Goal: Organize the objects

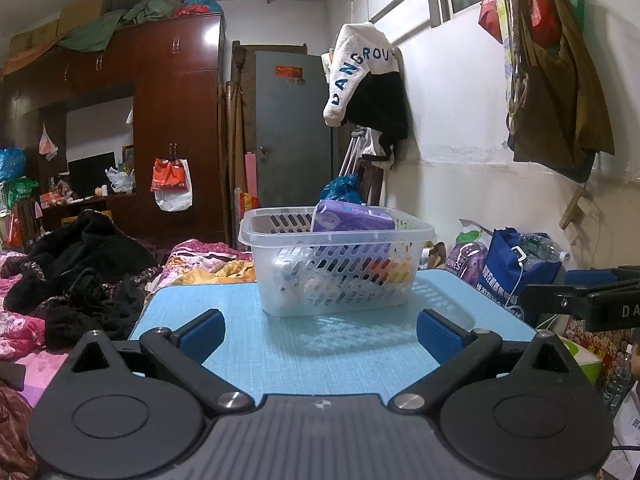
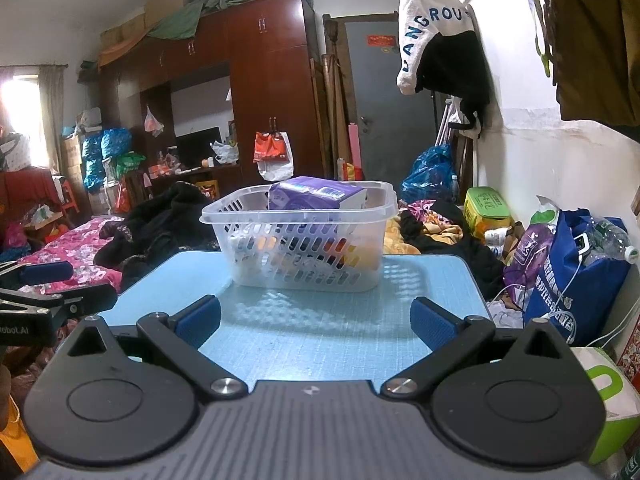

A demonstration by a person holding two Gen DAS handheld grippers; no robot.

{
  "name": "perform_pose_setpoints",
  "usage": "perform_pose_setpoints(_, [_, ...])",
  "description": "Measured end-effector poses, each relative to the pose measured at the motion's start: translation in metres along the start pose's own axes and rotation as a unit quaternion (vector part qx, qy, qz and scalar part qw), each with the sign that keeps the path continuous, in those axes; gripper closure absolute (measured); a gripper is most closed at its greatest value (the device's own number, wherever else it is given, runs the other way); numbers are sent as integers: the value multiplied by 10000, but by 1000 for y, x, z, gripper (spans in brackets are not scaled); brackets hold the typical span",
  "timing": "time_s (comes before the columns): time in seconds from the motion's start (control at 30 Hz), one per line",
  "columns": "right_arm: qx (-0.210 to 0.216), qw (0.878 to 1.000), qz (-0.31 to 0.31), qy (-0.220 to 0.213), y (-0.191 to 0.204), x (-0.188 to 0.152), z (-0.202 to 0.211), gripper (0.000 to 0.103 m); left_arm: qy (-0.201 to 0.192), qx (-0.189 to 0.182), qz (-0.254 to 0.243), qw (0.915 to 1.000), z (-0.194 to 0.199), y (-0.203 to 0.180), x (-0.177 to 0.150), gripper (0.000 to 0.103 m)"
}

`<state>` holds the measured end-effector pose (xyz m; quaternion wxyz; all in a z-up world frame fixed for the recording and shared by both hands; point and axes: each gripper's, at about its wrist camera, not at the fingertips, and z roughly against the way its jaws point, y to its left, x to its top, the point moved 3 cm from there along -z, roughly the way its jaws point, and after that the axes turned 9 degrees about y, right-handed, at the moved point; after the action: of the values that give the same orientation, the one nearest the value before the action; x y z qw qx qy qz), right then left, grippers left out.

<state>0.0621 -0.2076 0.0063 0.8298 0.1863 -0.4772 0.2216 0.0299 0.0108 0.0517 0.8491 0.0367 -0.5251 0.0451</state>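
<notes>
Basket (image 1: 336,264), clear plastic with slotted walls, sits on the light blue desk (image 1: 240,344) toward its far edge, roughly midway between the left and right edges. A purple packet (image 1: 352,218) stands tilted inside it, leaning toward the far right corner, its top poking above the rim. Lower down, through the slots, white and orange items show, but what they are cannot be told.

From the right wrist view the same basket (image 2: 304,248) holds the purple packet (image 2: 316,196) at its far side, and the desk (image 2: 320,332) carries the basket's slotted shadow on its near side.

Left gripper (image 1: 320,330) hangs over the near edge of the desk with its blue-padded fingers (image 1: 202,330) spread wide apart, holding nothing and touching nothing. Right gripper (image 2: 316,320) is likewise spread wide and empty over the near edge, well apart from the basket. Each gripper shows at the side of the other's view.
</notes>
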Motion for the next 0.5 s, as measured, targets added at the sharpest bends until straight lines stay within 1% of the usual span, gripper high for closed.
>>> perform_pose_setpoints(0.5, [0, 10000, -3, -2, 0, 0, 0, 0, 25, -19, -24, 10000, -2, -4, -1, 0])
